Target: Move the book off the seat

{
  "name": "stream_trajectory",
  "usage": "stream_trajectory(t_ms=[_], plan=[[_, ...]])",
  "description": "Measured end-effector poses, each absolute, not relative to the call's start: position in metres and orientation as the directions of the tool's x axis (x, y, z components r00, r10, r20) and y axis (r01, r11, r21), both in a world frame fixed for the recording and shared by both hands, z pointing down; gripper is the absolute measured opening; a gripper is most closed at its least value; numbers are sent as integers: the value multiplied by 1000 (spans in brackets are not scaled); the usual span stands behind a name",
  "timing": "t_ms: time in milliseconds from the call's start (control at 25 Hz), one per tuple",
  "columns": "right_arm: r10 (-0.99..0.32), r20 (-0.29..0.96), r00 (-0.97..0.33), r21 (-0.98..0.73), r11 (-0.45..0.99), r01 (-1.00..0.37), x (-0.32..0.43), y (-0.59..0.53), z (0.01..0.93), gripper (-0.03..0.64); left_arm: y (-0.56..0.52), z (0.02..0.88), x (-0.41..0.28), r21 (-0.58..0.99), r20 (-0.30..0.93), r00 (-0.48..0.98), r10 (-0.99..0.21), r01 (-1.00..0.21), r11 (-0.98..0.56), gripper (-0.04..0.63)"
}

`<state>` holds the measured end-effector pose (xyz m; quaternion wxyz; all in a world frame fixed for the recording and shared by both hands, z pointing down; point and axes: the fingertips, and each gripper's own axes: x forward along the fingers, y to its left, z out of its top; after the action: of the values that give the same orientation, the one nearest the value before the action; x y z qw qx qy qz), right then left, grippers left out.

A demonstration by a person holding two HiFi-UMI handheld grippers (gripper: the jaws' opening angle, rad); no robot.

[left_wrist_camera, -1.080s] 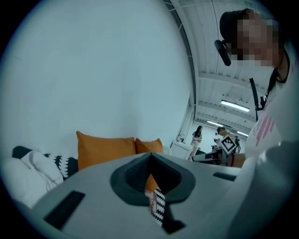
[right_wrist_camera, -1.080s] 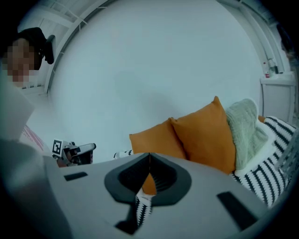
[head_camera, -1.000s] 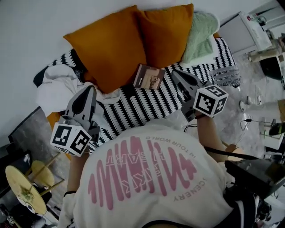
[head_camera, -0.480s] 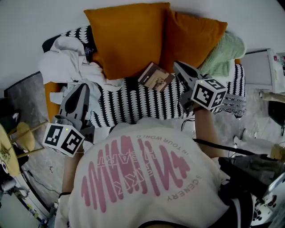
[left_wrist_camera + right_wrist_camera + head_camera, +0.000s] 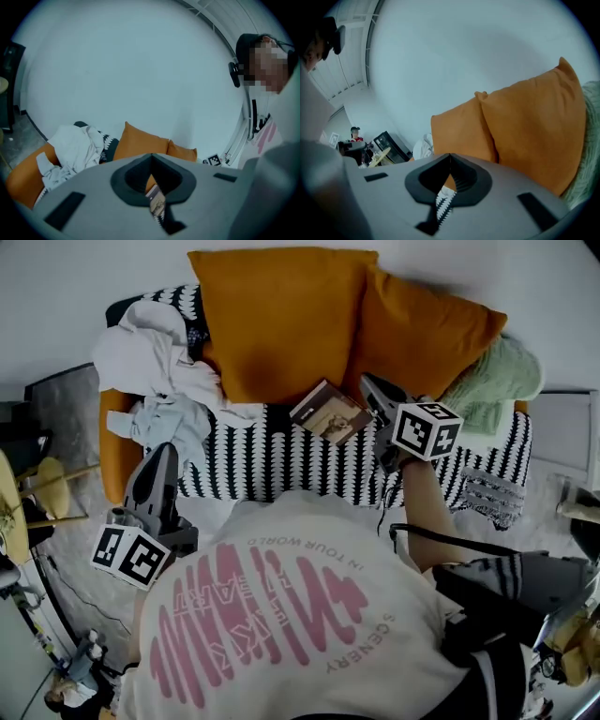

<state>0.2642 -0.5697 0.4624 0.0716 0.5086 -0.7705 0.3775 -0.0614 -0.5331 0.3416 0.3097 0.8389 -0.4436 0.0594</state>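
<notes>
A small brown book (image 5: 328, 413) lies on the sofa seat's black-and-white cover (image 5: 281, 465), in front of two orange cushions (image 5: 281, 320). My right gripper (image 5: 365, 382) is shut and empty; its tip hangs just right of the book's far corner, and I cannot tell whether it touches. My left gripper (image 5: 169, 447) is shut and empty, off the sofa's front left edge and well short of the book. In the left gripper view the book (image 5: 156, 202) shows through the gap below the closed tips (image 5: 151, 154). The right gripper view shows the closed tips (image 5: 450, 154), patterned cover (image 5: 443, 206) and cushions (image 5: 525, 122).
A heap of white clothes (image 5: 141, 348) and a pale blue garment (image 5: 173, 423) cover the sofa's left end. A green blanket (image 5: 497, 381) lies at the right end. A cymbal stand (image 5: 23, 521) stands on the floor at the left. A white wall rises behind the sofa.
My right gripper has dropped forward to the book's right side. The left gripper has drifted lower and left, away from the seat. The book has not moved on the cover.
</notes>
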Motion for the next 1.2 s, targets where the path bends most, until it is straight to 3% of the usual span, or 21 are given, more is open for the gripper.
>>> stream_trajectory(t_ms=[240,480,680,880,1200], plan=[[-631,568,-528,-510,233,-828,270,-577,523,11,-505,361,-72,370,452,485,-749,-865,-337,8],[-445,715,-540,-387,391,-835,250,-571,595,14,-474,370,-100,295,502,259,-825,-948,-118,8],[-316,794,-520,-346,469,-812,240,-564,639,19,-450,373,-120,268,522,151,-839,-963,-7,8],[-181,853,-490,-332,536,-776,227,-558,663,195,-428,376,-134,261,532,77,-843,-962,77,8],[-41,938,-345,-270,537,-799,240,-567,714,303,-416,386,-123,226,554,53,-831,-970,89,8]])
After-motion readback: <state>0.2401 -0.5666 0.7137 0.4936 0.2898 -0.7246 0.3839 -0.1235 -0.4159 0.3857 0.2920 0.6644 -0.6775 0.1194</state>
